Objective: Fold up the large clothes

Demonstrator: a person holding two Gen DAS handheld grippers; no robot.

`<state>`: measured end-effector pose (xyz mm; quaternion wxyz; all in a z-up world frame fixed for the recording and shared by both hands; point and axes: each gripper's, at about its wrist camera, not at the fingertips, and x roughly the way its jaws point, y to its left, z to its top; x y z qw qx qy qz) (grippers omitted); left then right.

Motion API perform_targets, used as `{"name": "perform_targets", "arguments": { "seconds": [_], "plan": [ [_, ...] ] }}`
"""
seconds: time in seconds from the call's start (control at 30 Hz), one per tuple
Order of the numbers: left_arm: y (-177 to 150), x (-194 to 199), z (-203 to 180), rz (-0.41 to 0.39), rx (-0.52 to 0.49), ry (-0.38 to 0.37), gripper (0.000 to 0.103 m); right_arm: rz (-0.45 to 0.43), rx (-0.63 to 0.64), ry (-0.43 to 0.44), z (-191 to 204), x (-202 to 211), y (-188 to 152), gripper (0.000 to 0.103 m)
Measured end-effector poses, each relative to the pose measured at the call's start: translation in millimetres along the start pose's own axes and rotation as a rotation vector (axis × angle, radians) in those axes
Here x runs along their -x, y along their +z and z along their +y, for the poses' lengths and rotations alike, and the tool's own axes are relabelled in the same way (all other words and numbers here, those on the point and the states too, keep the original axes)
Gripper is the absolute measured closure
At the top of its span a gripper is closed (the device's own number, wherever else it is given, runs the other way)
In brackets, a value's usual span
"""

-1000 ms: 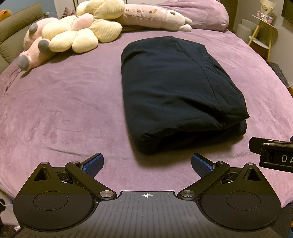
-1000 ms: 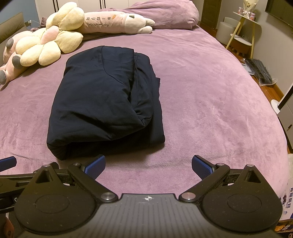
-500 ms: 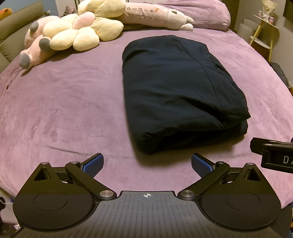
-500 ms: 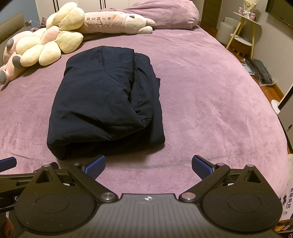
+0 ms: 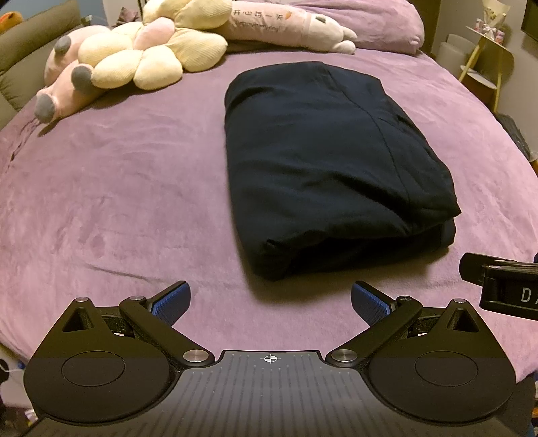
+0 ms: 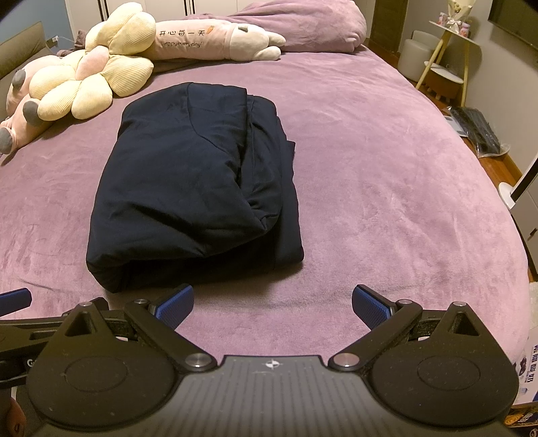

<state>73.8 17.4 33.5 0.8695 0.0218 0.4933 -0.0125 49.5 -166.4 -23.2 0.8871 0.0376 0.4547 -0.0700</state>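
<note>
A dark navy garment lies folded into a thick rectangle in the middle of the purple bed; it also shows in the right wrist view. My left gripper is open and empty, held just short of the garment's near edge. My right gripper is open and empty, near the garment's near right corner. Part of the right gripper's body shows at the right edge of the left wrist view. A blue fingertip of the left gripper shows at the left edge of the right wrist view.
Plush toys and a long pink pillow lie along the bed's far left. A purple duvet is bunched at the head. A side stand and items on the floor are to the right of the bed.
The left wrist view has shifted slightly; the garment and plush toys sit a touch further right in it. The right gripper and the garment have not moved.
</note>
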Motion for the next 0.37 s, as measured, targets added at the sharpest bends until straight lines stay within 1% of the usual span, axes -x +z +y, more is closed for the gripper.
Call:
{"name": "perform_targets", "arguments": {
  "seconds": [0.13, 0.27, 0.37],
  "plan": [
    [-0.6, -0.5, 1.0, 0.000, 0.005, -0.012, 0.000, 0.001, 0.000, -0.001, -0.2, -0.2, -0.1, 0.003],
    [-4.3, 5.1, 0.6, -0.059, -0.006, -0.009, 0.000, 0.001, 0.000, -0.001, -0.4, -0.2, 0.0, 0.003],
    [-2.0, 2.8, -0.1, -0.040, -0.009, 0.019, 0.000, 0.002, -0.002, -0.002, -1.2, -1.4, -0.5, 0.003]
  ]
}}
